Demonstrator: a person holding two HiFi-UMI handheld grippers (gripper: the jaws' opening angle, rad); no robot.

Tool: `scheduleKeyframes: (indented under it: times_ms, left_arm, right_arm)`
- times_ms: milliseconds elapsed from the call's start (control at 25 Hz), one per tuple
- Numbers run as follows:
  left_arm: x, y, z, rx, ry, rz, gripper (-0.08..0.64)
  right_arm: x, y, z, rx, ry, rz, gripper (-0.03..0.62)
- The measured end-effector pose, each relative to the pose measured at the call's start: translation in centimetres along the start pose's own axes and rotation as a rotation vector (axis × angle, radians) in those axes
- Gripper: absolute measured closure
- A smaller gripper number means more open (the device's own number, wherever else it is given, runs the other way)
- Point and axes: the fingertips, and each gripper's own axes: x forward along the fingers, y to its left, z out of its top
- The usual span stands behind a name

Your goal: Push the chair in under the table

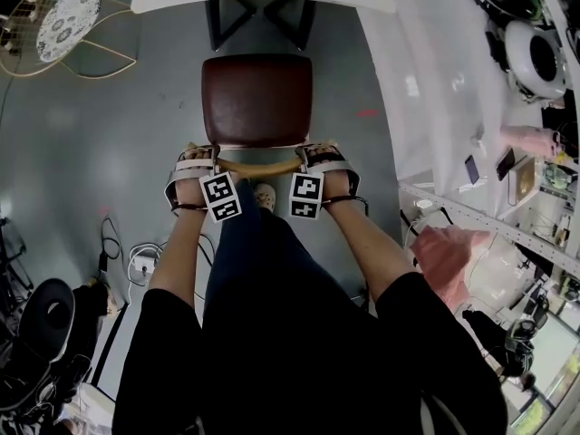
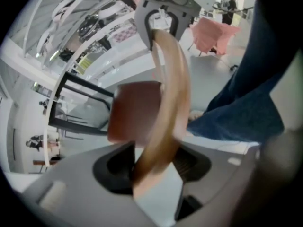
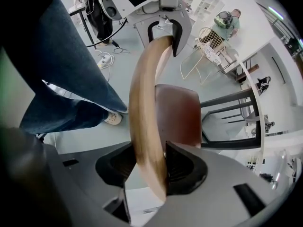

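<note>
Chair [image 1: 256, 100] grip: its curved wooden rail [image 1: 258, 165] runs between the jaws of both grippers.
Left gripper [image 1: 200, 155]: jaws wide, closed on the rail's left end. The view is blurred, but the pads [image 2: 189, 163] seem to press on the wood.
Right gripper [image 1: 323, 155]: jaws wide, clamped on the rail's right end, with the ribbed pad [image 3: 183, 167] against it.
Where to hold: the two rail ends, as now, so that an even push keeps the chair straight.
Handling: probably stiff and fairly light. The rail is smooth and rounded and may slip in the pads. The legs should slide on the grey floor [image 1: 118, 152] but could drag or catch.
Place: just in front of the person, with the seat near the table [image 1: 181, 3] edge and, I judge, not yet under it.
Count: one chair, one rail, two grippers, one table, one wire stand [image 1: 68, 21] off to the left.
</note>
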Motion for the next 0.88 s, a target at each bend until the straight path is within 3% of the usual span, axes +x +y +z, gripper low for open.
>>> scheduleKeyframes:
  times_ms: [880]
  left_arm:
    - [4.0,14.1,0.0,0.055,-0.063,0.025,0.324]
  right_arm:
    - [3.4,-13.6,-1.8,0.045,0.096,0.012,0.413]
